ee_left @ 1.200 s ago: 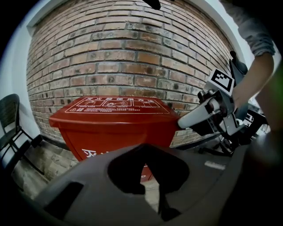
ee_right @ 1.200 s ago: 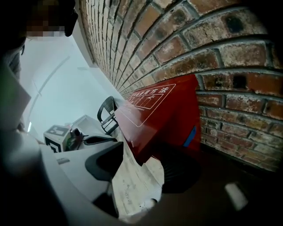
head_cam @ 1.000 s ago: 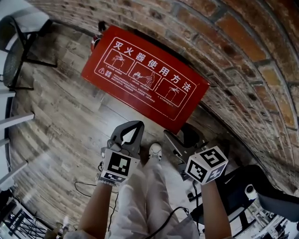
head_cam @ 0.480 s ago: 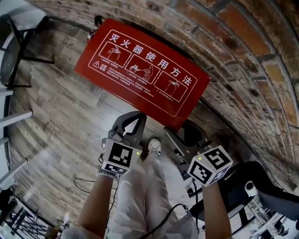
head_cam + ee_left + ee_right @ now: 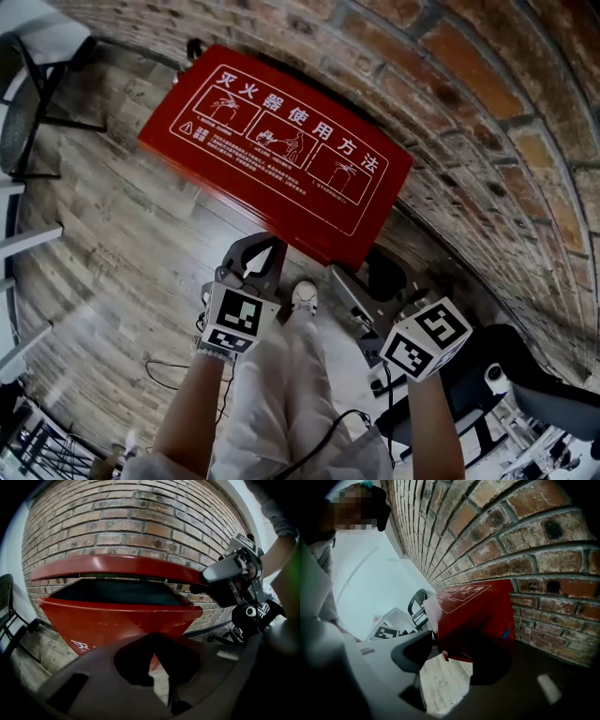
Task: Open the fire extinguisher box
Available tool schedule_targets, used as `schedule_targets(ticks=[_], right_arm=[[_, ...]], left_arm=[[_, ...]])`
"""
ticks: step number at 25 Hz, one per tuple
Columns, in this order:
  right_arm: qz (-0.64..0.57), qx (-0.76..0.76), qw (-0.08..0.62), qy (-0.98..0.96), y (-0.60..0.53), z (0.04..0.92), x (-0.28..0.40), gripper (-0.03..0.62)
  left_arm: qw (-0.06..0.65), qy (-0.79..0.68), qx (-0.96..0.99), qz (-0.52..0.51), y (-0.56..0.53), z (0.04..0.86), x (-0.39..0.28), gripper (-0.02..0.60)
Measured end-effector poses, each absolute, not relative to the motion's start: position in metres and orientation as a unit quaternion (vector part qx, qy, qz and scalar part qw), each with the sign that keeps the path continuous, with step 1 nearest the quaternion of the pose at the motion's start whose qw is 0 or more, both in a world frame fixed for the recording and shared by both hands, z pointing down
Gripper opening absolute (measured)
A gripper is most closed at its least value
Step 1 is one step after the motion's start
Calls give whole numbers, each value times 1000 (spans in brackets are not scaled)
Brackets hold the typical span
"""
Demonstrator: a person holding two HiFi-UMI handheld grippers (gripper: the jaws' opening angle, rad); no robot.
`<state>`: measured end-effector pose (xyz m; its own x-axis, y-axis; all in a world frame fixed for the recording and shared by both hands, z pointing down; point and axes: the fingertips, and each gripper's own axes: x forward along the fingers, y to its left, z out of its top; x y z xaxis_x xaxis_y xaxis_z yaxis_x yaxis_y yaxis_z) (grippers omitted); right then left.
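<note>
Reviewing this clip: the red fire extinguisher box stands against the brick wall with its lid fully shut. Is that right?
Not quite. The lid is raised off the box, with a dark gap between them, as the left gripper view shows. The box does stand against the brick wall.

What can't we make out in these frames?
Inside of the box: in the left gripper view there is only a dark gap under the raised lid; in the head view the lid covers it. Contents unknown.
Box bottom: in the left gripper view the left claw blocks it.
Small print on the lid: too small to read in the head view.
Lid hinge: covered by the lid in the head view and not shown elsewhere.
</note>
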<state>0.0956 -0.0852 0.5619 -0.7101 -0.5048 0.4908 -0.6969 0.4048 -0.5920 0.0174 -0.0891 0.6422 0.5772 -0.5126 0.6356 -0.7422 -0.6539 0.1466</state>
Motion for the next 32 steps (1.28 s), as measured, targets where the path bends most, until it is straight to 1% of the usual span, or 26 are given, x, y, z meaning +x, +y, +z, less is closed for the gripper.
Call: schedule_targets(ticks=[7, 11, 14, 18, 22, 26, 27, 29, 32], right_arm=[[373, 351, 125, -850, -85, 541, 96, 247], [350, 349, 137, -858, -88, 538, 98, 249], [328, 354, 147, -863, -99, 524, 108, 234], [294, 376, 152, -866, -120, 501, 121, 194], [223, 411, 193, -863, -137, 494, 133, 149], [176, 454, 218, -846, -155, 488, 150, 73], [165, 465, 222, -841, -160, 486, 154, 46], [149, 483, 223, -833, -169, 482, 162, 13], [144, 499, 211, -828, -184, 476, 169, 8]], left_arm=[[192, -363, 866, 286, -85, 647, 16, 0], [197, -366, 862, 290, -82, 654, 14, 0], [198, -364, 862, 291, -89, 646, 21, 0], [198, -363, 863, 291, -97, 636, 26, 0], [202, -362, 862, 290, -98, 637, 24, 0], [203, -355, 864, 292, -98, 636, 25, 0], [206, -354, 865, 292, -98, 636, 25, 0], [208, -351, 865, 291, -97, 636, 24, 0], [206, -351, 865, 294, -97, 636, 24, 0]])
